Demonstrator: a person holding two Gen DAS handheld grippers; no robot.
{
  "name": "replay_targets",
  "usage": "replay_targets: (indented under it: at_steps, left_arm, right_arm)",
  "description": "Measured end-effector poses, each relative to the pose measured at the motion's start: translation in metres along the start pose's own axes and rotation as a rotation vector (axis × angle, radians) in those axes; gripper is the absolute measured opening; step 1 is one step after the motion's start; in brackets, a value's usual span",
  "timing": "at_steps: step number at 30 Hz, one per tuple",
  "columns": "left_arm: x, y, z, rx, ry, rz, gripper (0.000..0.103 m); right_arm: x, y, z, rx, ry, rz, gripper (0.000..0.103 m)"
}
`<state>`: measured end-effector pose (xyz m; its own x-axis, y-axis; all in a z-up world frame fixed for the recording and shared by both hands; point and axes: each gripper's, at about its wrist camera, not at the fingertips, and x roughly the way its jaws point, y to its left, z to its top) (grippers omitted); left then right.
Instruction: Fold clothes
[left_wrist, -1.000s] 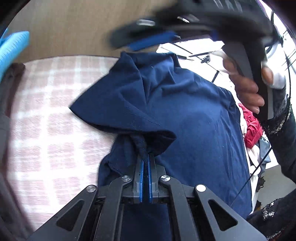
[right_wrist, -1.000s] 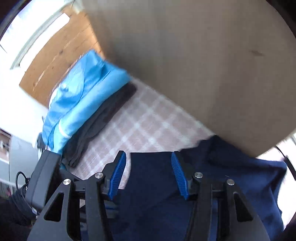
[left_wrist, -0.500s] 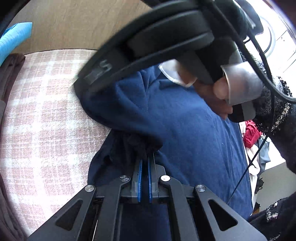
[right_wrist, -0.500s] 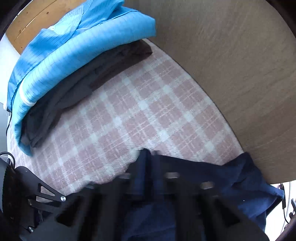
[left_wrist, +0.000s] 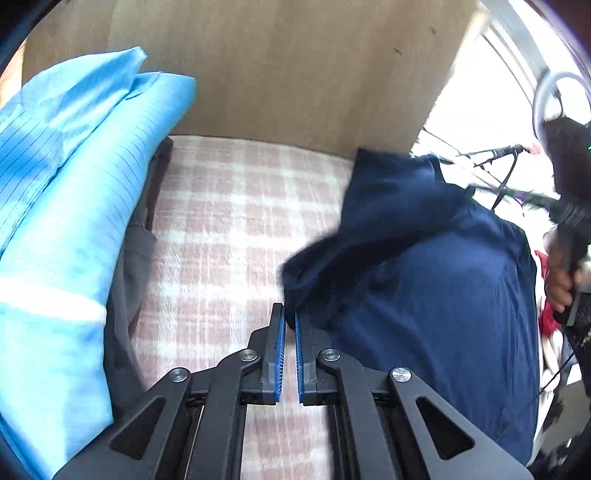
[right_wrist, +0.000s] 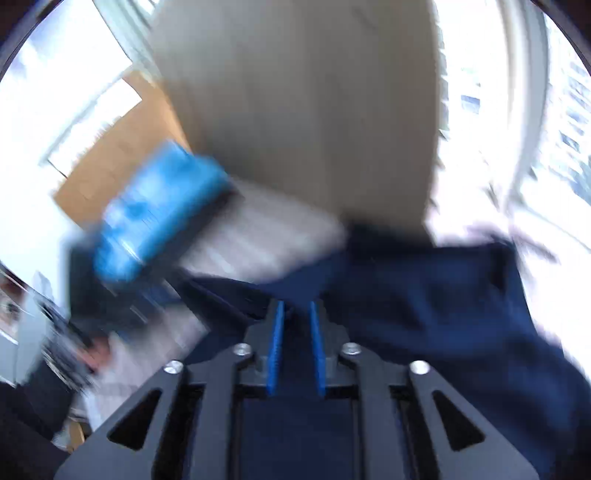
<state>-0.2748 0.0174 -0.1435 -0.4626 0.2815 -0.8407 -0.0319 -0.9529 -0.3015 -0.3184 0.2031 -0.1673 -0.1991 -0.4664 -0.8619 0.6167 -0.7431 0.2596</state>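
Navy garment (left_wrist: 436, 280) lies crumpled on the pink-checked cover (left_wrist: 229, 229), on the right half of the left wrist view, its far edge up against the wood panel (left_wrist: 280, 66) at the back. One flap sticks out to the left, its tip just beside the left tool (left_wrist: 288, 314), right at the tip of the right-hand blue pad. Left tool's pads (left_wrist: 279, 354) stand nearly together w/ a slim gap; checked cover shows through the gap, no cloth in it. Folded light-blue garment (left_wrist: 62, 229) sits on a dark one (left_wrist: 129, 280) at the left, well apart from the navy one. A hand (left_wrist: 559, 273) w/ a black handle is at the far right edge.

Right wrist view is badly blurred. Right tool (right_wrist: 296, 314) is over the navy garment (right_wrist: 424, 295), pads (right_wrist: 275, 350) parted a bit; navy cloth fills the space btwn them, but can't tell if it's pinched or just lying below. Light-blue stack (right_wrist: 159, 218) is off to the left.
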Motion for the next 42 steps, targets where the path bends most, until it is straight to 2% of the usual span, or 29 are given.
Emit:
replay_targets:
  at_steps: [1, 3, 5, 8, 12, 18, 20, 21, 22, 24, 30, 32, 33, 34, 36, 40, 42]
  left_arm:
    - [-0.001, -0.002, -0.001, 0.015, 0.011, -0.011, 0.008]
    - [-0.007, -0.004, -0.003, 0.067, 0.027, 0.006, 0.018]
    - [-0.007, -0.017, -0.003, 0.121, 0.028, 0.023, 0.021]
    - [-0.002, -0.034, -0.004, 0.198, 0.033, 0.060, 0.023]
    - [0.007, -0.041, -0.008, 0.278, 0.058, 0.121, 0.026]
    - [0.011, -0.038, -0.001, 0.306, 0.047, 0.131, 0.029]
    - [0.012, -0.037, 0.005, 0.291, 0.037, 0.098, 0.029]
    - [0.011, -0.035, 0.008, 0.276, 0.032, 0.071, 0.028]
    - [0.009, -0.032, 0.012, 0.261, 0.024, 0.058, 0.026]
    - [0.005, -0.027, 0.019, 0.230, 0.008, 0.034, 0.004]
    - [-0.009, -0.009, 0.038, 0.127, -0.043, -0.030, 0.003]
    - [-0.012, -0.009, 0.039, 0.135, -0.049, -0.024, 0.003]
    - [-0.011, -0.011, 0.038, 0.150, -0.045, -0.020, 0.003]
    - [-0.009, -0.013, 0.037, 0.165, -0.036, -0.018, 0.003]
    - [-0.004, -0.017, 0.034, 0.197, -0.022, 0.002, 0.003]
    - [0.006, -0.020, 0.030, 0.203, 0.005, 0.001, 0.003]
    - [0.011, -0.021, 0.029, 0.208, 0.016, 0.003, 0.003]
  right_arm:
    - [0.007, -0.012, -0.011, 0.031, 0.064, -0.038, 0.035]
    - [0.006, -0.029, -0.014, 0.098, 0.069, -0.012, 0.035]
    - [0.006, -0.044, -0.016, 0.156, 0.072, 0.016, 0.035]
    - [0.008, -0.037, -0.002, 0.125, 0.059, 0.070, 0.036]
    - [0.040, -0.010, 0.014, 0.055, 0.125, 0.091, 0.037]
    - [0.055, 0.015, 0.018, -0.025, 0.158, 0.079, 0.037]
    - [0.060, 0.023, 0.019, -0.051, 0.169, 0.075, 0.018]
    - [0.062, 0.027, 0.020, -0.062, 0.170, 0.073, 0.002]
    - [0.059, 0.029, 0.025, -0.065, 0.151, 0.074, 0.003]
    - [0.046, 0.033, 0.046, -0.072, 0.099, 0.074, 0.002]
    - [0.008, 0.046, 0.109, -0.092, -0.056, 0.073, 0.002]
    - [-0.003, 0.050, 0.127, -0.096, -0.097, 0.068, 0.003]
    - [0.001, 0.048, 0.121, -0.089, -0.070, 0.047, 0.008]
    - [0.004, 0.047, 0.116, -0.082, -0.043, 0.025, 0.022]
    - [0.010, 0.043, 0.104, -0.069, 0.012, -0.018, 0.041]
    - [0.038, 0.023, 0.050, 0.032, 0.142, -0.031, 0.041]
    - [0.054, 0.016, 0.025, 0.067, 0.180, -0.044, 0.041]
